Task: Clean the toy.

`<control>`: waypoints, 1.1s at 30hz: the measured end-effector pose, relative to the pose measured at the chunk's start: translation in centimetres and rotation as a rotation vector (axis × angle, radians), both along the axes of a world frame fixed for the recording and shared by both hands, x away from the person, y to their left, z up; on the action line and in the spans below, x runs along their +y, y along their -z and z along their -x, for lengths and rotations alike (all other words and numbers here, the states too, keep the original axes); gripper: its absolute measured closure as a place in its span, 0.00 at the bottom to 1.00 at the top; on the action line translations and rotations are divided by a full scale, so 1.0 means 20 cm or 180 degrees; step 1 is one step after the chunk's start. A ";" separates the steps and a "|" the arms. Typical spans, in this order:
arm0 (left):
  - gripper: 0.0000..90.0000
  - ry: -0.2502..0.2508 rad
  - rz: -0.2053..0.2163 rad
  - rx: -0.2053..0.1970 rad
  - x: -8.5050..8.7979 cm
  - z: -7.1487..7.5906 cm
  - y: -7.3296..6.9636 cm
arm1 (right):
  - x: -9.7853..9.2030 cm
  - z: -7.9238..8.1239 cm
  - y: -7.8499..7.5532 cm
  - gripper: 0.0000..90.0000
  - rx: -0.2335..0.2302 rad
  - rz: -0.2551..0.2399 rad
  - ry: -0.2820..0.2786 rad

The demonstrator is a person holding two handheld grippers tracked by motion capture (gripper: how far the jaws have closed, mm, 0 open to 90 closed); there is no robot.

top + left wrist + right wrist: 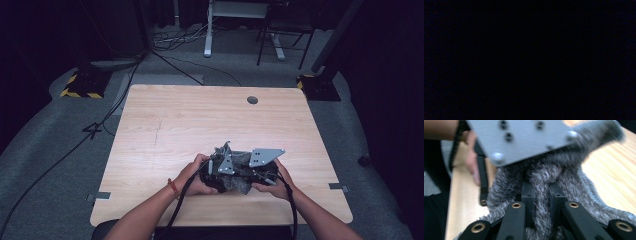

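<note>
A grey fuzzy cloth [240, 186] is bunched up near the front edge of the wooden table [200, 120], between the person's two hands. My left gripper [222, 167] is at the cloth's left side with its jaws buried in the fabric; the left gripper view is black. My right gripper [251, 172] comes in from the right. In the right gripper view its black jaws [541, 188] stand close together, shut on a fold of the cloth [574, 185]. The left gripper's grey plate [524, 137] hangs just above that fold, with a hand behind it.
A round cable hole [252, 100] lies at the table's far right. Beyond the table are a white desk leg [207, 35], cables on the grey floor [65, 155] and yellow-black striped bases [80, 85]. Bare wood [614, 170] lies to the right of the cloth.
</note>
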State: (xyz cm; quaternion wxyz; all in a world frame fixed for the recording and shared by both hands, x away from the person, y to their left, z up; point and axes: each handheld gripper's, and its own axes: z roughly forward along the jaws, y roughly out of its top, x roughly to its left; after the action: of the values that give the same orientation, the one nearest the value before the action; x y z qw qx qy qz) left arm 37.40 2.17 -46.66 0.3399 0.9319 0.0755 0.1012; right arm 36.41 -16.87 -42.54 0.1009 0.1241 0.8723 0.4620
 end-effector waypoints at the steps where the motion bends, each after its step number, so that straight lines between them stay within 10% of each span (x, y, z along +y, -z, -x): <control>1: 0.37 0.0008 -0.0021 -0.0019 0.00 0.00 0.00 | -0.01 -0.01 0.00 0.88 -0.0026 0.0021 0.0051; 7: 0.37 0.0031 -0.0034 -0.0036 0.02 0.02 -0.02 | -0.08 -0.05 0.00 0.88 -0.0050 0.0070 0.0254; 15: 0.37 0.0030 0.0309 -0.0063 0.08 0.02 -0.11 | -0.17 -0.08 0.06 0.88 0.0030 0.0189 0.0347; 33: 0.36 0.0024 0.0371 0.0069 0.09 -0.02 -0.08 | -0.15 -0.01 -0.01 0.88 -0.0049 -0.0207 0.0198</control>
State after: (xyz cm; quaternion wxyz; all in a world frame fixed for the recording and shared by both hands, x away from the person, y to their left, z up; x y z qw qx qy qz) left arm 37.81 4.01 -45.00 0.3931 0.9119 0.0814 0.0853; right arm 36.68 -19.93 -42.30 0.1178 0.1509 0.8518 0.4876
